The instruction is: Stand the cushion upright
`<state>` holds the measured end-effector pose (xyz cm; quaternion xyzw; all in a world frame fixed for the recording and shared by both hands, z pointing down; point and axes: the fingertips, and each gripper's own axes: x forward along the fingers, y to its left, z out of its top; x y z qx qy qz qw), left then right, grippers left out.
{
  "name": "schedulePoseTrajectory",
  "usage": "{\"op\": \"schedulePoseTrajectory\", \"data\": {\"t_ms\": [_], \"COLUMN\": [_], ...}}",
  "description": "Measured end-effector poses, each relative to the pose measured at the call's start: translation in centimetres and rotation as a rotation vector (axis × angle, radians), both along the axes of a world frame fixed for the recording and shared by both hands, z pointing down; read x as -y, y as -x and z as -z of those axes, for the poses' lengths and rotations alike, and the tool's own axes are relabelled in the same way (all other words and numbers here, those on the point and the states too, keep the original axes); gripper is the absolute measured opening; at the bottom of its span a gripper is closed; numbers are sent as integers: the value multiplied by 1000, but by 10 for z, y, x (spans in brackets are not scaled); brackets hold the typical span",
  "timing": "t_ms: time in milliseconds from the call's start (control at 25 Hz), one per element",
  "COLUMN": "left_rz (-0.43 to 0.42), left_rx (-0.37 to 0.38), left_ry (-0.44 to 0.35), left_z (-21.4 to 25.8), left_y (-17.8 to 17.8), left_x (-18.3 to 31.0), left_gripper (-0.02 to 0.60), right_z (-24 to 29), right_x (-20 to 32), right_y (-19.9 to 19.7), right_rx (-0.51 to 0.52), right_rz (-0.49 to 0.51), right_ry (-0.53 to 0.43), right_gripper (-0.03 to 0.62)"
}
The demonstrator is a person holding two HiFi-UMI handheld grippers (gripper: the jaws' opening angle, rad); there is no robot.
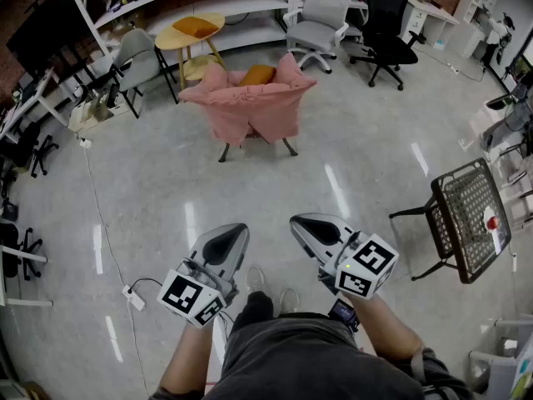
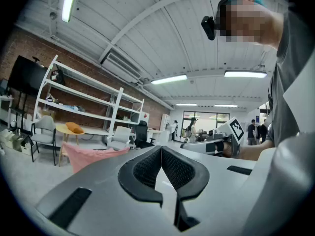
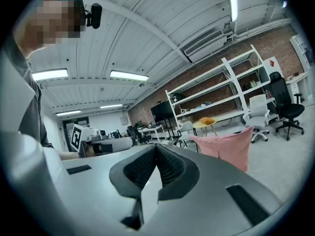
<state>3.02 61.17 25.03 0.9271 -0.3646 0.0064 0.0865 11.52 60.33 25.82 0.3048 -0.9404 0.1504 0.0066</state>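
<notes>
Visibility of the task item is partial. The small orange fabric cushion (image 1: 256, 75) sits on the chair draped in pink cloth (image 1: 250, 111), between the two raised corners of the cover. Only its upper part shows in the head view, and whether it lies flat or leans on the backrest cannot be determined. In both gripper views the pink drape hides it completely. Only the lower ends of the chair legs show below the cloth. The lower edge of the head view cuts off the person's torso and forearms.

The left gripper (image 1: 240, 228) and the right gripper (image 1: 296, 221) are held side by side close to the body. Both are well apart from the draped chair, with grey polished floor (image 1: 275, 182) between. Each gripper's jaws are pressed together at the tips, with nothing between them.

Behind the draped chair stands a round light-wood table (image 1: 185, 40) carrying a second orange cushion (image 1: 196, 27). White metal shelving (image 1: 250, 2) runs along the brick wall. A grey swivel chair (image 1: 321, 23) and a black office chair (image 1: 387, 32) stand to the right of the table. A black metal mesh chair (image 1: 462, 211) stands at the far right. A red-and-white item (image 1: 492, 222) at its edge is too small to identify. A white power strip (image 1: 133, 297) lies on the floor beside the left gripper.
</notes>
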Motion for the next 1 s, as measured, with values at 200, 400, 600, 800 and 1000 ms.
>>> {"op": "schedulePoseTrajectory", "data": {"t_ms": [200,400,600,800,1000], "left_rz": [7,6,2,-11,-21], "left_rx": [-1,-6,-14,-21,-26], "left_ry": [5,12,29,41,31], "left_z": [-2,-7,-14,-21,-20], "left_y": [3,9,19,38,71], "left_x": [0,5,18,44,83], "left_gripper": [11,11,11,11,11], "right_z": [-3,-7,-11,-20,-19], "right_x": [1,6,20,46,81], "right_y": [1,6,13,31,60], "right_rx": [-2,-6,11,0,-4], "right_rz": [1,-4,-24,-41,-57], "right_ry": [5,10,35,64,67], "right_gripper": [15,14,15,15,17]}}
